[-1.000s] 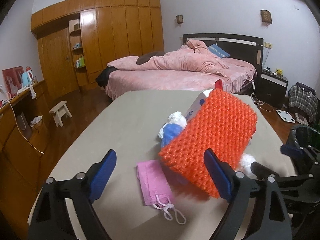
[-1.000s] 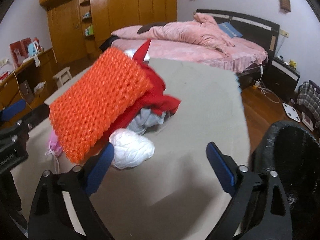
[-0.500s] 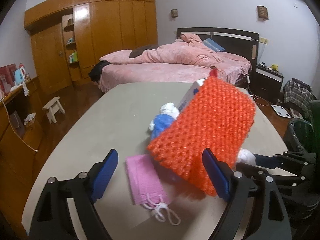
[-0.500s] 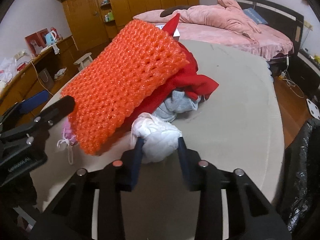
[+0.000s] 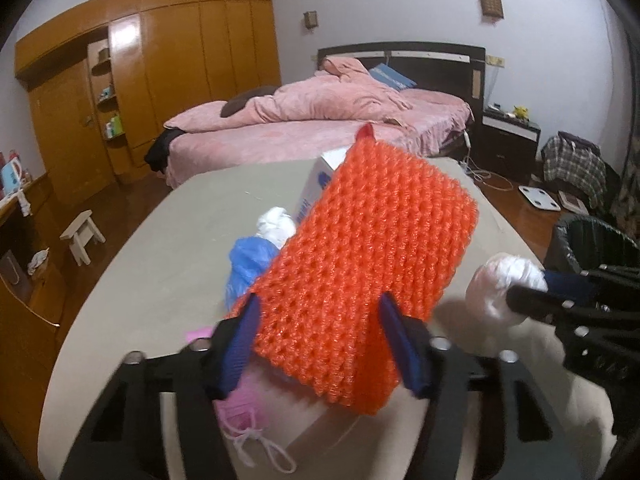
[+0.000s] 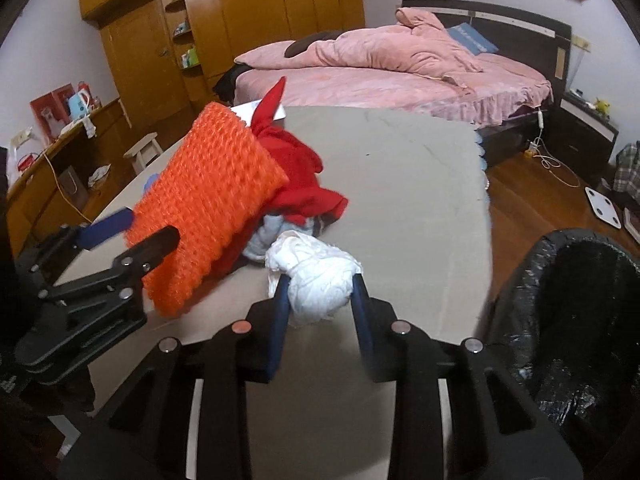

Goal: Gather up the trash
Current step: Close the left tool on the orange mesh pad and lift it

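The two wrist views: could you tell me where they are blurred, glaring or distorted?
Left wrist view: left gripper and pink mask smeared by motion, glare on the wardrobe, fisheye-bent walls. Right wrist view: sharper, white wad crisp, black corners.

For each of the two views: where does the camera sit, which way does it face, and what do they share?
Left wrist: on the left tool, facing across the table toward the bed; its jaws have just been closing around the orange foam net.
Right wrist: on the right tool, facing the same way, clamping the white wad; bin at right.
Shared: net, wad, bin, each other's tool.
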A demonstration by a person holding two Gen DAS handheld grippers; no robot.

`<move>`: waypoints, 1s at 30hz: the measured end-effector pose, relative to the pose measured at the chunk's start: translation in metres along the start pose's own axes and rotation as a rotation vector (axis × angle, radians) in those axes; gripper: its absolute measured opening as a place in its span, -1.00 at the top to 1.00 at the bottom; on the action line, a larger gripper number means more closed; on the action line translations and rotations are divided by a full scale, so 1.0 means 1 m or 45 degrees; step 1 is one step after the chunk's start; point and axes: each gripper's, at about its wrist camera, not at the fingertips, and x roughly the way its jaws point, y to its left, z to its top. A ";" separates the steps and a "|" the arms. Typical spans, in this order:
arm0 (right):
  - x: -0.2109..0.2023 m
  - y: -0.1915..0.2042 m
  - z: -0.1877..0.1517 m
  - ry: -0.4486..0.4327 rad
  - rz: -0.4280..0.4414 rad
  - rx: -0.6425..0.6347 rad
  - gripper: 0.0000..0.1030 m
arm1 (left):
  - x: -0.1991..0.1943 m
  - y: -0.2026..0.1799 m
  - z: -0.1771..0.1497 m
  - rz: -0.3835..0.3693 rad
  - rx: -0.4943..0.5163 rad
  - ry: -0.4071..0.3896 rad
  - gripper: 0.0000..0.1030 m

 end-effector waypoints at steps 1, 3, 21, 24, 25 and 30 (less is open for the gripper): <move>0.000 -0.002 0.000 0.000 -0.002 0.003 0.43 | 0.002 -0.002 0.000 0.001 0.010 0.003 0.22; 0.000 -0.005 0.000 -0.001 -0.002 0.010 0.43 | 0.001 -0.003 -0.002 0.008 0.021 0.002 0.38; -0.007 -0.010 -0.001 -0.016 -0.010 0.022 0.43 | 0.003 -0.005 0.011 0.002 0.020 -0.045 -0.31; -0.005 -0.012 -0.001 -0.012 -0.014 0.029 0.43 | 0.014 -0.010 0.010 0.019 0.049 -0.018 -0.30; -0.005 -0.013 0.000 -0.011 -0.014 0.030 0.43 | 0.015 -0.011 0.008 0.026 0.055 -0.019 -0.14; -0.004 -0.017 -0.001 -0.007 -0.018 0.045 0.43 | 0.017 -0.018 0.006 0.036 0.105 -0.034 0.74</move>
